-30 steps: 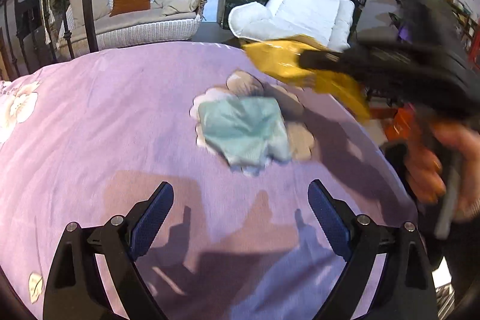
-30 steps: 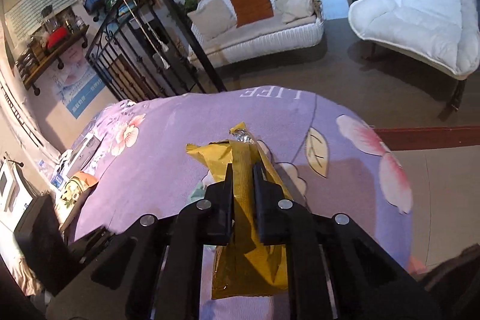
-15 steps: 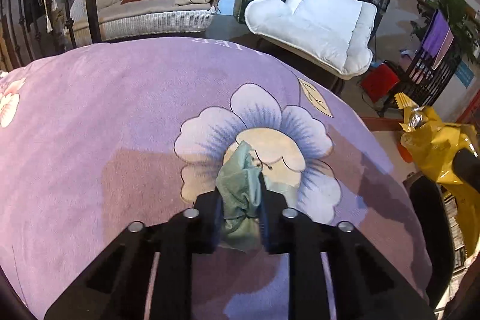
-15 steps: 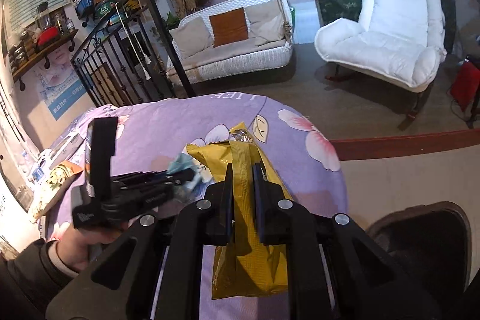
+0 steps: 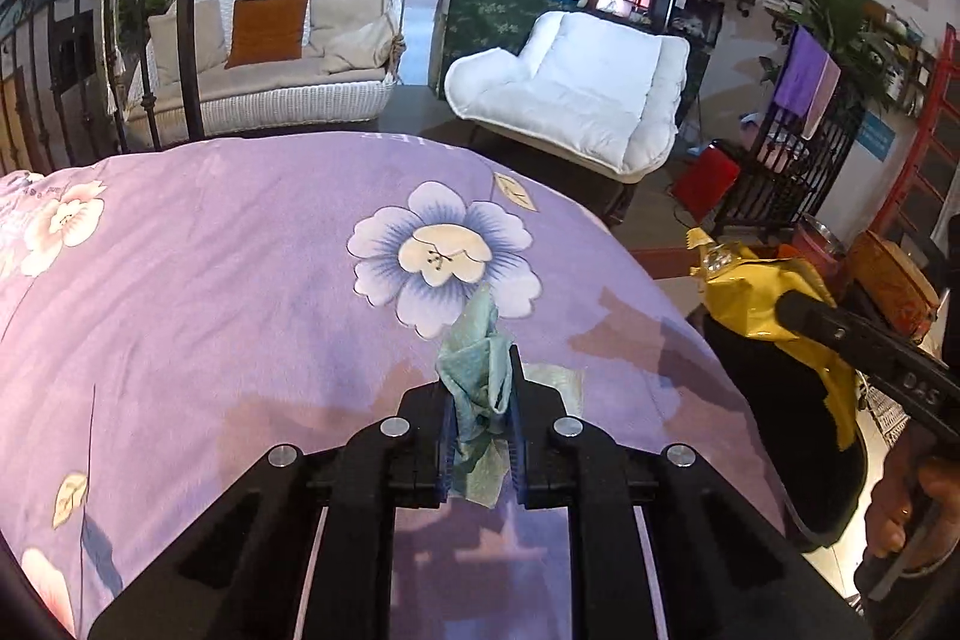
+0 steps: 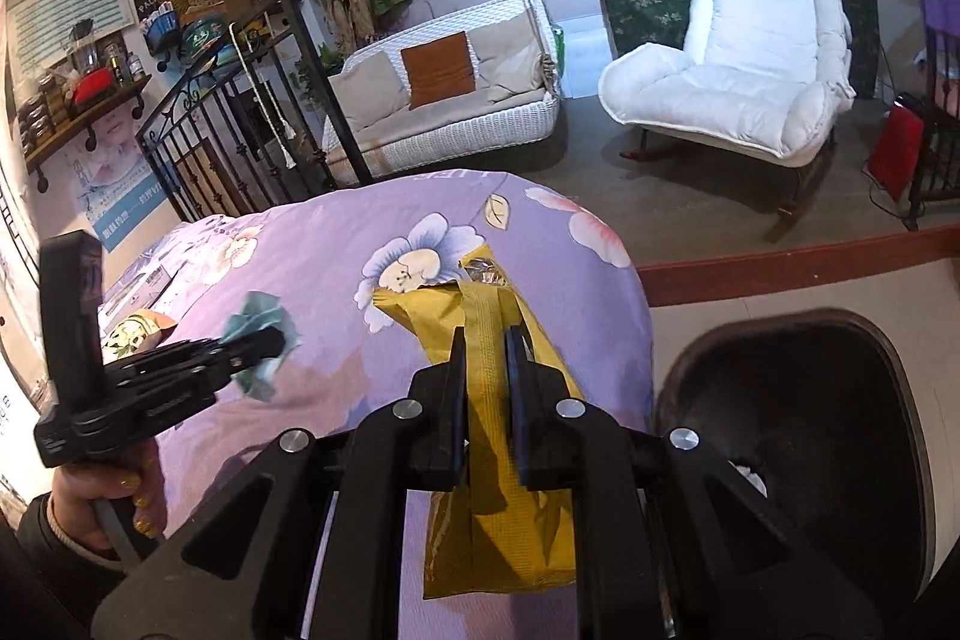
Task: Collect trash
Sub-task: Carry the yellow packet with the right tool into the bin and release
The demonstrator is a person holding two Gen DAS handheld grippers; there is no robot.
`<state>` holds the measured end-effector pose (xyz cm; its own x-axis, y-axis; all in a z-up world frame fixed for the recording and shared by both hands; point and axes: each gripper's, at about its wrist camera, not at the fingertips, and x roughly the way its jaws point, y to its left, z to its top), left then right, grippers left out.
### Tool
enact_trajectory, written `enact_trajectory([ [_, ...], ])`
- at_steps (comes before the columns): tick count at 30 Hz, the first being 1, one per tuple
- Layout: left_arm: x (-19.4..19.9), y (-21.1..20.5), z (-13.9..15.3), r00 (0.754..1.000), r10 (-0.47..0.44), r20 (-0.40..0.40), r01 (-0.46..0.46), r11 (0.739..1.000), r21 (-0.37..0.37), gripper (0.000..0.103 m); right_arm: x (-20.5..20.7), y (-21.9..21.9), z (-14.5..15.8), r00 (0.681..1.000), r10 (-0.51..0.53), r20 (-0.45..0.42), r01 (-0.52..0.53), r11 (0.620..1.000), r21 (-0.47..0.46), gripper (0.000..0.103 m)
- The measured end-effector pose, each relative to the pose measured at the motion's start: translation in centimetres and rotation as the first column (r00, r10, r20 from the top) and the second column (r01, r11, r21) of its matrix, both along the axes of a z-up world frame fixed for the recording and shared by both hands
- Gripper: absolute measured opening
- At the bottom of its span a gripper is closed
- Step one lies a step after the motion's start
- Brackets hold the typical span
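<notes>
A crumpled pale green tissue (image 5: 477, 364) is pinched between the two pads of the left hand-held gripper (image 5: 478, 421), whose jaws have just been closing onto it; the tissue stands up out of the grip and hangs a little below it, lifted clear of the purple flowered bedspread (image 5: 228, 292) underneath, just in front of a large blue-and-cream printed flower. From the other camera the same tissue shows at the tip of the left hand-held gripper, held by a hand (image 6: 114, 496) in a dark sleeve. A yellow foil wrapper (image 6: 486, 400) with a crinkled silver end is clamped by the right hand-held gripper (image 6: 485, 400), its jaws closed narrowly on a folded strip of it while the rest hangs down below the pads. This wrapper hangs at the edge of the bed, beside a dark round bin (image 6: 804, 424) that stands on the floor to the right of the bedspread. Farther back stand a white padded armchair (image 5: 576, 94) and a white wicker swing seat (image 5: 270, 64) with an orange cushion.
</notes>
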<state>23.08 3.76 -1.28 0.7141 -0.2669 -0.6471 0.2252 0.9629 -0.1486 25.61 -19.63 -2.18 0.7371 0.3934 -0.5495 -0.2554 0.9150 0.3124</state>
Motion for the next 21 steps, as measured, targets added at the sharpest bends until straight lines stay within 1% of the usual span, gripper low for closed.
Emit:
enact_trajectory([
  [5, -2.8, -2.3, -0.1, 0.999, -0.038, 0.021, 0.038, 0.999, 0.019, 0.015, -2.5, -2.1, -0.6, 0.999, -0.049, -0.010, 0.049, 0.999, 0.005, 0.013],
  [9, -4.7, -3.6, 0.0, 0.997, -0.075, 0.018, 0.075, 0.997, -0.011, 0.015, -4.7, -4.4, -1.1, 0.995, -0.098, -0.019, 0.098, 0.995, 0.008, 0.013],
  [13, -6.4, -5.7, 0.2, 0.992, -0.119, 0.048, 0.118, 0.993, 0.020, 0.015, -6.7, -7.0, -1.3, 0.988, -0.154, -0.025, 0.154, 0.988, 0.010, 0.013],
  [16, -7.2, -7.1, 0.2, 0.987, -0.151, 0.051, 0.151, 0.989, -0.003, 0.015, -7.9, -8.6, -1.6, 0.981, -0.193, -0.033, 0.193, 0.981, 0.007, 0.013],
  [21, -8.1, -8.8, -0.1, 0.981, -0.188, 0.049, 0.189, 0.982, -0.019, 0.015, -9.1, -11.0, -2.0, 0.966, -0.252, -0.047, 0.253, 0.967, 0.006, 0.013],
])
